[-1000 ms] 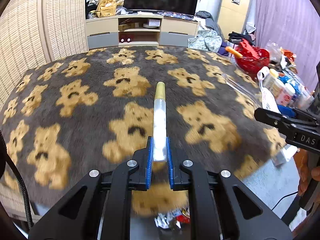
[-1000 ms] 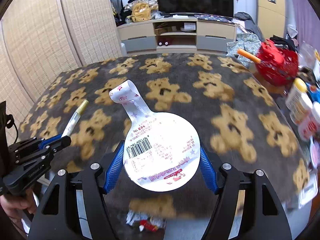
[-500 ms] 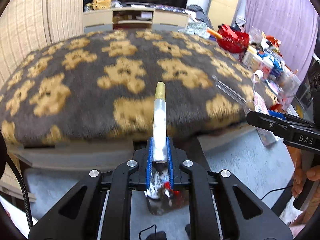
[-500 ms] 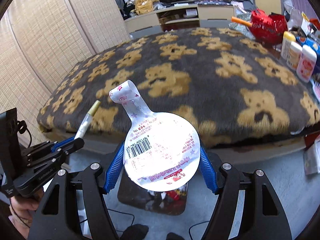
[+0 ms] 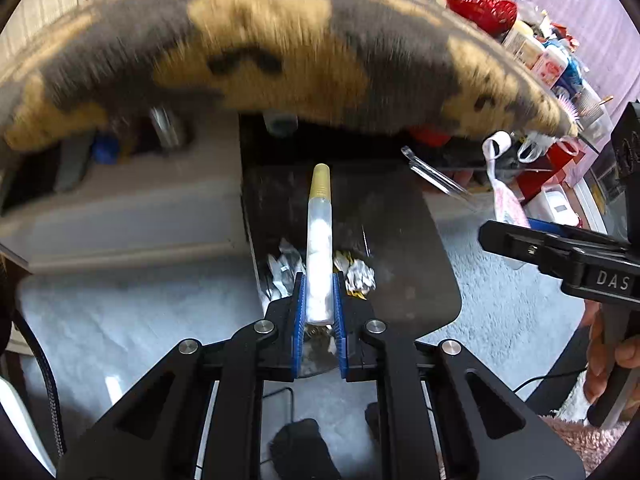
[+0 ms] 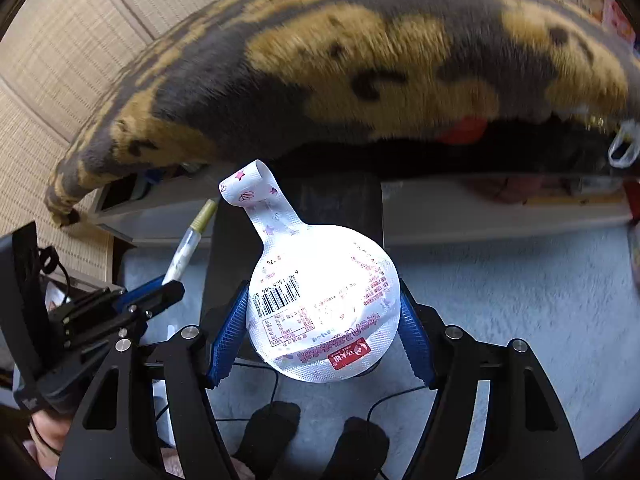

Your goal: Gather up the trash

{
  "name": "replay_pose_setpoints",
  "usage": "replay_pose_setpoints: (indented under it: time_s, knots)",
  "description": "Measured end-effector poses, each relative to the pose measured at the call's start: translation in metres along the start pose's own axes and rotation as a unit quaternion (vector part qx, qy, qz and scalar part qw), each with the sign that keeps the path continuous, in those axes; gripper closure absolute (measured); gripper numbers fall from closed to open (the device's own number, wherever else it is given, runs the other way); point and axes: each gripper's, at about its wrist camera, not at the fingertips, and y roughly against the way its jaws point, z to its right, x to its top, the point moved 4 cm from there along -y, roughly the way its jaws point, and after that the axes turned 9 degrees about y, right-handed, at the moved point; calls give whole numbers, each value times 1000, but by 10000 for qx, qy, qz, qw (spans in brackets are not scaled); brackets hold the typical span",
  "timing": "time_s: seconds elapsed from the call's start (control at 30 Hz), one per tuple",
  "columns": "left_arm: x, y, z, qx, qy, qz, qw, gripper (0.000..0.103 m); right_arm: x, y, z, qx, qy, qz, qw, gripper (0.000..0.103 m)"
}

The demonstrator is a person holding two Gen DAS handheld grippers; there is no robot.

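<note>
My left gripper (image 5: 319, 292) is shut on a clear tube with a gold cap (image 5: 319, 248) and holds it over a dark trash bin (image 5: 404, 256) with crumpled wrappers (image 5: 358, 274) inside. My right gripper (image 6: 322, 312) is shut on a round cup with a white peel-off lid (image 6: 324, 304), above the same bin (image 6: 340, 200). The left gripper (image 6: 156, 298) and the tube (image 6: 186, 252) also show at the left of the right wrist view. The right gripper (image 5: 560, 248) shows at the right of the left wrist view.
The bear-print blanket's edge (image 5: 280, 60) hangs over a low table just beyond the bin. Grey carpet (image 6: 520, 300) covers the floor. Bottles and red items (image 5: 540, 60) crowd the far right. A wicker screen (image 6: 60, 60) stands at the left. The person's socked feet (image 6: 280, 432) are below.
Both grippers have dropped from above the blanket to below its edge, over the floor bin. Each holds the same item as before.
</note>
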Motion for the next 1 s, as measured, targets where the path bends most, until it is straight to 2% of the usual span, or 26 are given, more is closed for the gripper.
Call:
replay_pose_setpoints:
  time_s: [0.13,0.33,0.4,0.47,0.53,0.6,0.67,0.73,0.77,0.87,1.0]
  knots:
    - [-4,-16,3,-99,70,-175,9998,91,1,-18,-5,4,-9,-143,9999,33]
    - [-5,-25,7,-160,51,-260,9995,91,6,-22,-12,-60,74,-138,9999,31]
    - [-5,-24,6,-123,19,-240,9996,82,6,-22,-14,-40,85,-136,9999,24]
    - [-3,-20,5,-61,5,-164,9998,65,8,-20,-14,-111,131,-92,9998,20]
    - [-1,-14,5,-20,-7,-82,10000,63,10,-16,-13,-183,146,-32,9997,17]
    - [1,-7,5,6,-15,-18,10000,55,12,-8,-12,-259,150,55,9995,15]
    - [3,0,5,59,-53,88,9999,36,15,0,-10,-371,180,166,9990,10]
    - [6,11,7,93,-109,236,9996,27,18,12,-11,-520,258,314,9978,3]
    - [8,14,7,106,-123,289,9995,20,20,16,-10,-572,289,371,9973,4]
    - [15,33,9,158,-174,561,9981,11,23,33,-12,-735,407,578,9948,3]
    - [23,63,12,172,-239,876,9957,8,29,63,-12,-938,492,950,9898,3]
